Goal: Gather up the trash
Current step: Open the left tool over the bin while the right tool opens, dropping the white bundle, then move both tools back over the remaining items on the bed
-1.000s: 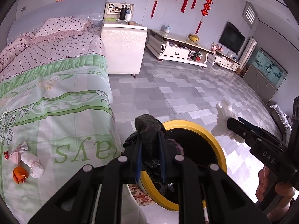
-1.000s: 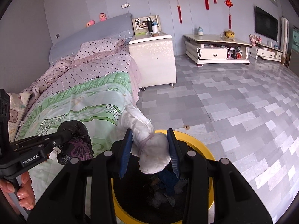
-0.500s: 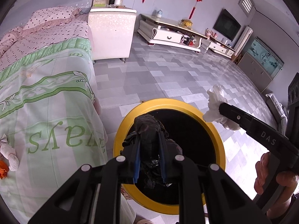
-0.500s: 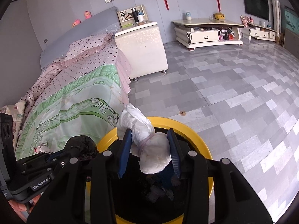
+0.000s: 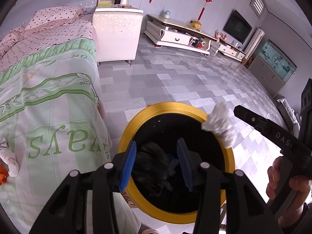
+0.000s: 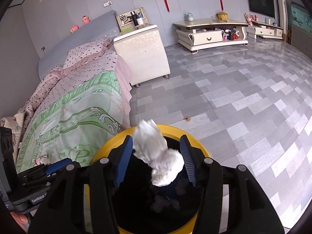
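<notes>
A yellow-rimmed bin (image 5: pixel 148 113) with a black inside stands on the floor beside the bed; it also shows in the right wrist view (image 6: pixel 105 150). My left gripper (image 5: pixel 156 163) is open above the bin, and a black crumpled bag (image 5: pixel 150 167) lies loose between and below its jaws. My right gripper (image 6: pixel 158 159) is open above the bin, and a white crumpled tissue wad (image 6: pixel 156 156) sits blurred between its jaws, free of the pads. The tissue also shows in the left wrist view (image 5: pixel 220 124).
The bed with a green and pink quilt (image 5: pixel 42 101) is close on the left, with more small trash (image 5: pixel 7 167) on it. A white nightstand (image 5: pixel 117 35) stands behind. The grey tiled floor (image 6: pixel 234 97) stretches to a TV cabinet (image 6: pixel 210 33).
Both grippers have opened over the bin. The black bag and the white tissue have come free of the pads and are dropping toward the bin.
</notes>
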Available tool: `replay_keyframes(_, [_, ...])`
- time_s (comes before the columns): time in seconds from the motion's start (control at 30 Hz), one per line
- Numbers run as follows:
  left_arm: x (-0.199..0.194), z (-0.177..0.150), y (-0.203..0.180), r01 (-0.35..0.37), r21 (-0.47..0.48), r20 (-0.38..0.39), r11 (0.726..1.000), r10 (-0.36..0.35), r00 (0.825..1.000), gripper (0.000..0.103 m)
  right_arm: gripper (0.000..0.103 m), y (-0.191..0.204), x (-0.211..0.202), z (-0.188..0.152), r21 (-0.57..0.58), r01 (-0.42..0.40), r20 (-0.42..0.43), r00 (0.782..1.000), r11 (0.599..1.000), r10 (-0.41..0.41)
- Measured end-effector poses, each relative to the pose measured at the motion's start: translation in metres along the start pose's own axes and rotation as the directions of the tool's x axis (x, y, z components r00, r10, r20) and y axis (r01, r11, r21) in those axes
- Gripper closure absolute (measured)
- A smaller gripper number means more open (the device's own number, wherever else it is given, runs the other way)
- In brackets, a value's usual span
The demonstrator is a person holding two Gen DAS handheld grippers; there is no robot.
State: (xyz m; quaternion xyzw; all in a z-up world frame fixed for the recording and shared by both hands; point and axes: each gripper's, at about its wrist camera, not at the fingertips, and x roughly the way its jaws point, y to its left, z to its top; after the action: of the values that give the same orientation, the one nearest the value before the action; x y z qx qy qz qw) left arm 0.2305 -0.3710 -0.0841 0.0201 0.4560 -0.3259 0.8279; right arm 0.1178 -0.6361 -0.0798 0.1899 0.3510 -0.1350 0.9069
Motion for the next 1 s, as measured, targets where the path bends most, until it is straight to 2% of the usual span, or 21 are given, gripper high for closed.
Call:
replay_keyframes(0.1, [-0.004, 0.000, 0.003, -0.012, -0.001, 0.010, 1.000, 0.012, 1.000, 0.051, 0.051, -0.004, -0.004, 0.000, 0.012, 0.004, 0.007, 1.000, 1.000, -0.004])
replay_keyframes(0.37, [-0.028, -0.001, 0.032, -0.050, -0.034, 0.039, 0.998, 0.051, 0.998, 0.048, 0.049, 0.013, -0.017, -0.004, -0.005, -0.029, 0.019, 0.999, 1.000, 0.029])
replay_keyframes(0.7, [-0.077, -0.001, 0.088, -0.119, -0.106, 0.096, 0.987, 0.129, 0.987, 0.046, 0.045, 0.082, -0.034, -0.001, -0.092, -0.109, 0.035, 0.993, 0.990, 0.113])
replay_keyframes(1.0, [-0.122, -0.010, 0.161, -0.205, -0.192, 0.128, 0.960, 0.231, 0.964, 0.043, 0.043, 0.163, -0.035, -0.006, -0.185, -0.179, 0.017, 0.983, 0.966, 0.185])
